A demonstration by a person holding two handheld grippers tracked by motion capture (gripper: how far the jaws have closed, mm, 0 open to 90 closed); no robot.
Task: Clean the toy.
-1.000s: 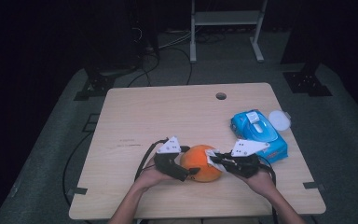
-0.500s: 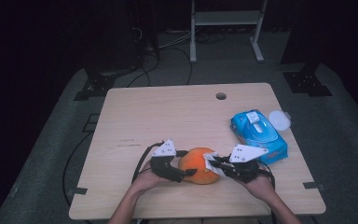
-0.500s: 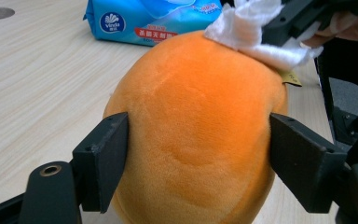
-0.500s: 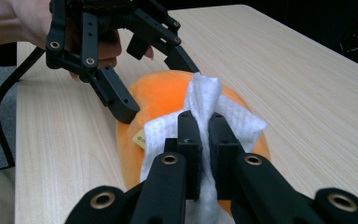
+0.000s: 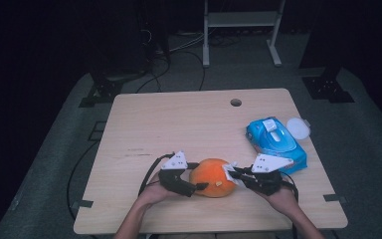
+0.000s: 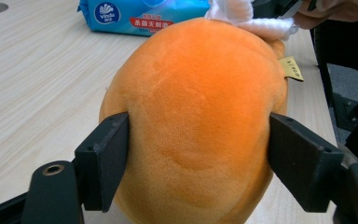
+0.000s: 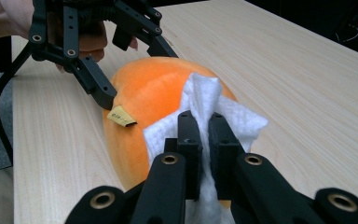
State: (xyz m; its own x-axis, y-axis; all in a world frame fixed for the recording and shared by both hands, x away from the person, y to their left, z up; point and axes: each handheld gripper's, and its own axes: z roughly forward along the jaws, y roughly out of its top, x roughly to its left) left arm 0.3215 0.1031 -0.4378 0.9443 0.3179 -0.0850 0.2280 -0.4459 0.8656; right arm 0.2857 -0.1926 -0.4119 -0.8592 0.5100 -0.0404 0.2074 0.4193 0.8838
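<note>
An orange plush toy [image 5: 211, 177] lies near the front edge of the wooden table [image 5: 179, 124]. My left gripper [image 6: 198, 154] is shut on it, and its jaws have just been closing. Both pads [image 6: 114, 158] press into the plush's sides [image 6: 196, 107]. From the right, my right gripper [image 7: 204, 126] is shut on a white wipe [image 7: 205, 100] that rests against the plush [image 7: 144, 88]. A small yellow tag [image 7: 121, 115] sticks out of the toy. In the high view the right gripper [image 5: 233, 174] meets the plush's right end.
A blue pack of wet wipes [image 5: 276, 142] lies to the right, just behind my right hand, with a round white lid [image 5: 298, 128] beside it. A cable hole [image 5: 236, 102] sits near the far edge. A metal stand [image 5: 241, 30] is on the floor beyond.
The left gripper's jaws have closed in on the orange plush, and that hand has shifted slightly left. The right gripper and its wipe have stayed put.
</note>
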